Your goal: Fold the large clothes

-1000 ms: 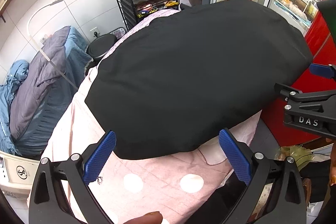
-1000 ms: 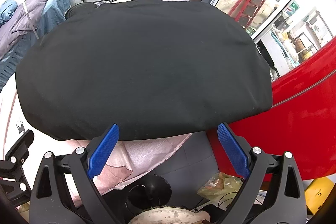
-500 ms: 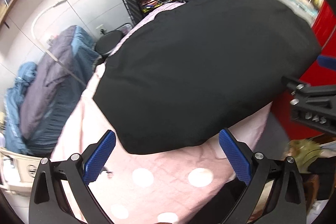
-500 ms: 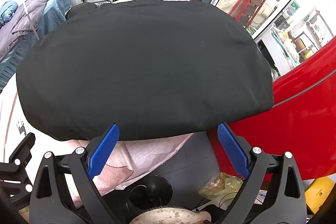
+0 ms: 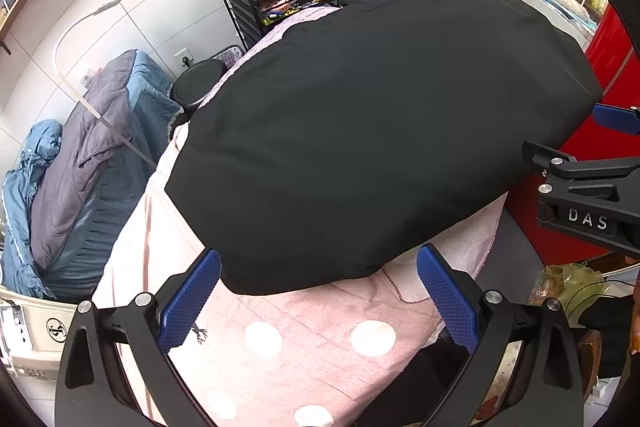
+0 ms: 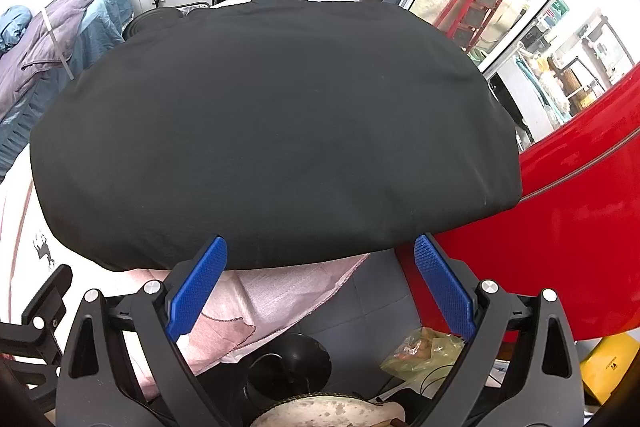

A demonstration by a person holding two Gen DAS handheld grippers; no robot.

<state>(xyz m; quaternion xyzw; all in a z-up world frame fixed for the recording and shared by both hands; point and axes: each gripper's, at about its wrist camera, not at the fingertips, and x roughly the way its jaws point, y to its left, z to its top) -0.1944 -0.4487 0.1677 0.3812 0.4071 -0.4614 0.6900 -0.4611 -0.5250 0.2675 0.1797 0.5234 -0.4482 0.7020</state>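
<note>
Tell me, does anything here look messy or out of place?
Nothing looks spilled or damaged. The black garment lies flat on the pink dotted cloth, though its right edge reaches past the cloth toward the red surface. Both the left gripper and right gripper have open, empty jaws.

Black garment; pink cloth, white dots; blue jaws pads; red panel.
</note>
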